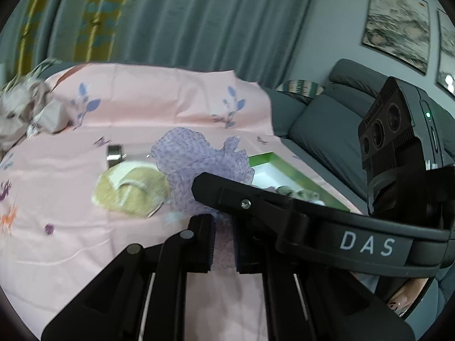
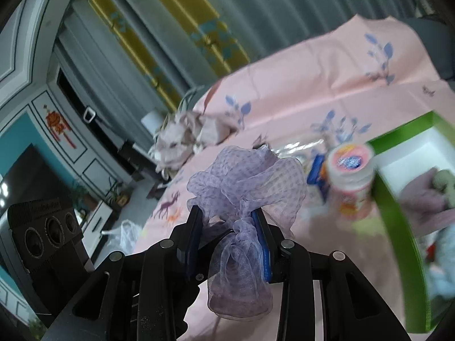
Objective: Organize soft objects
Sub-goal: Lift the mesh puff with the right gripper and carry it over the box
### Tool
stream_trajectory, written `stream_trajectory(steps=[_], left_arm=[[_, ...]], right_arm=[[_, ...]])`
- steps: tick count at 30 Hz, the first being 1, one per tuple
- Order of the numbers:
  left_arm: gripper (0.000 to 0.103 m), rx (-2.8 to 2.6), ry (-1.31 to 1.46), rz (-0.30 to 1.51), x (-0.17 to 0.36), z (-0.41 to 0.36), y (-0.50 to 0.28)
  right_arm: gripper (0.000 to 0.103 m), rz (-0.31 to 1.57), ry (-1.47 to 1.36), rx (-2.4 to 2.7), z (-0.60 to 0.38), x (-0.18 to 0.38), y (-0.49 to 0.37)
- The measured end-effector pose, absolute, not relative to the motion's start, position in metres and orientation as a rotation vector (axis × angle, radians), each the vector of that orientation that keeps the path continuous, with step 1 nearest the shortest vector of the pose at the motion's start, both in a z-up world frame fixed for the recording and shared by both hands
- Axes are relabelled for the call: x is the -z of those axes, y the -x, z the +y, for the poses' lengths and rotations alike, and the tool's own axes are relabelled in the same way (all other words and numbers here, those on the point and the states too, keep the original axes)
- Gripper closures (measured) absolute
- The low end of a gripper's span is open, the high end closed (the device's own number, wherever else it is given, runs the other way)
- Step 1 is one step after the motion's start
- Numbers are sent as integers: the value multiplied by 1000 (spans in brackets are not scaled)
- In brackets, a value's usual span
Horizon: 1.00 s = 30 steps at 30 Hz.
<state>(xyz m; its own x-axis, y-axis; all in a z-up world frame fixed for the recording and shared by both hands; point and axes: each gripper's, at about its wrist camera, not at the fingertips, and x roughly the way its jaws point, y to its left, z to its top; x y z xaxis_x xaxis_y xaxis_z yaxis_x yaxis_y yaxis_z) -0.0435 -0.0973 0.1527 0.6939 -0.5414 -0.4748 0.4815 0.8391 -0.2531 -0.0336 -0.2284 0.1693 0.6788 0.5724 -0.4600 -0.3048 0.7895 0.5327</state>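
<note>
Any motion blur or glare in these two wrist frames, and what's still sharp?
Right wrist: heavy blur on the pink bottle and green box; the right gripper and its purple mesh scrunchie stay sharp. Left wrist: milder blur on the yellow cloth; the left gripper and DAS label are crisp. Both show strong fisheye bending and flat light, no glare.

Right claw [image 2: 227, 227] pinches lilac gauze scrunchie [image 2: 244, 187].

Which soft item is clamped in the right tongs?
The sheer lilac dotted scrunchie, pinched between the right tongs; the yellow knit piece lies loose on the pink cloth.
</note>
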Motion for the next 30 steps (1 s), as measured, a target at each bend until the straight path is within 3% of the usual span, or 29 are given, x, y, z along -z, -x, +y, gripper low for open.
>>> stream_trajectory(steps=[18, 30], left_arm=[[97, 784, -2, 531, -169, -225, 34], [97, 828, -27, 645, -142, -285, 5]], right_arm=[[66, 488, -582, -295, -358, -179, 60], [66, 529, -682, -140, -413, -144, 42]])
